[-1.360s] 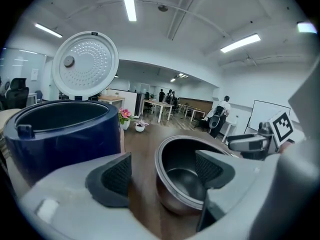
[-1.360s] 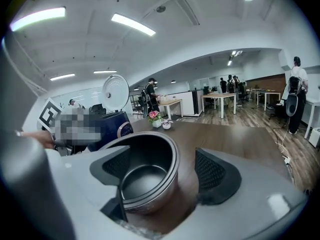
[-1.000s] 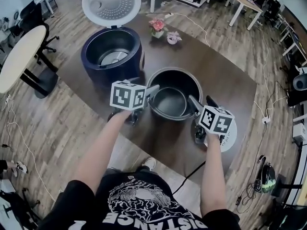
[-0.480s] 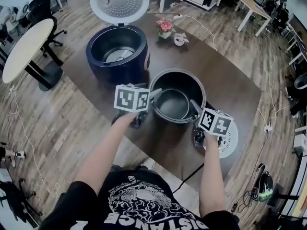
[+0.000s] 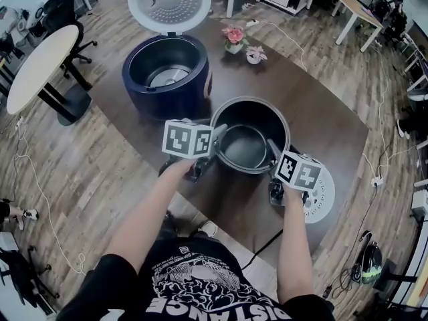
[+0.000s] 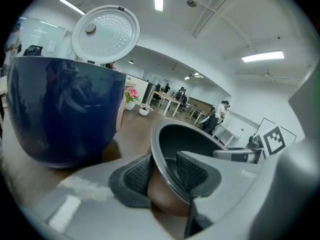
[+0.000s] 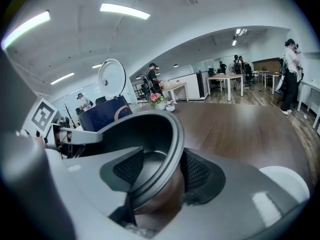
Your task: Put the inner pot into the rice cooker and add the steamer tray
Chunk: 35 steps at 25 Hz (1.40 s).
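The dark inner pot (image 5: 246, 144) stands on the brown table, in front of the navy rice cooker (image 5: 164, 72), whose white lid (image 5: 168, 4) is raised. My left gripper (image 5: 215, 132) straddles the pot's left rim (image 6: 162, 144), one pad outside and one inside. My right gripper (image 5: 272, 150) straddles the right rim (image 7: 172, 134) the same way. Both pairs of jaws are closing, and a thin gap still shows beside each inner pad. The white perforated steamer tray (image 5: 321, 196) lies on the table by my right hand.
Two small flower pots (image 5: 235, 37) stand at the table's far side, behind the cooker. The table's near edge (image 5: 221, 223) runs just in front of the person. A round white table (image 5: 37, 65) and office chairs stand to the left.
Both grippers stay at the pot's rim while their jaws narrow around it. The pot and the cooker have not moved on the table.
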Each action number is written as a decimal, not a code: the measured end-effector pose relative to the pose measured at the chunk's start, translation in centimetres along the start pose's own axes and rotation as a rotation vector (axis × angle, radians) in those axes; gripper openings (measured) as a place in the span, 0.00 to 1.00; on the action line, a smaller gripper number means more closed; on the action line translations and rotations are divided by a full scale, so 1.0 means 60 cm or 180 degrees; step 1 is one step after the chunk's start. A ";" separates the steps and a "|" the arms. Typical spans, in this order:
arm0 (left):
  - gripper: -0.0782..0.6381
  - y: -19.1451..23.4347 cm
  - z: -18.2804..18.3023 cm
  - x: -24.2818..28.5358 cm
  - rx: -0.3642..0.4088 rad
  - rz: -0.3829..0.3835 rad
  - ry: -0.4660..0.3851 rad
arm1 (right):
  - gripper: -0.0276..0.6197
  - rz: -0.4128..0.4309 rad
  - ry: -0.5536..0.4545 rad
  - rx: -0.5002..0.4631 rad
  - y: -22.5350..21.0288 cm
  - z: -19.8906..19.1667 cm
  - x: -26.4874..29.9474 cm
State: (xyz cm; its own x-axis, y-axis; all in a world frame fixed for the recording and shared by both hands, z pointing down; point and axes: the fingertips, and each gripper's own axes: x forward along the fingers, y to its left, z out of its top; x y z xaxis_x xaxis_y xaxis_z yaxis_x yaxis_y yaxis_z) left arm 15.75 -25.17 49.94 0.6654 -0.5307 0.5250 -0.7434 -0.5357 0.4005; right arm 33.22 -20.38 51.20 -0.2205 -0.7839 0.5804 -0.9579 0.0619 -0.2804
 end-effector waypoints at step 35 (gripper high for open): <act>0.28 -0.002 0.108 -0.078 0.0095 -0.0144 -0.0465 | 0.25 -0.0286 -0.0467 -0.0397 0.065 0.121 -0.037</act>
State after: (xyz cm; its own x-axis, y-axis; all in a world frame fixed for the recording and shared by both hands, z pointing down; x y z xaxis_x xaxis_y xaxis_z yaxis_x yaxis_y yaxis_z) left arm 13.17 -26.90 42.59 0.7026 -0.5943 0.3913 -0.7115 -0.5794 0.3975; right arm 31.32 -22.88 43.23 -0.1129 -0.8707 0.4788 -0.9898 0.0566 -0.1304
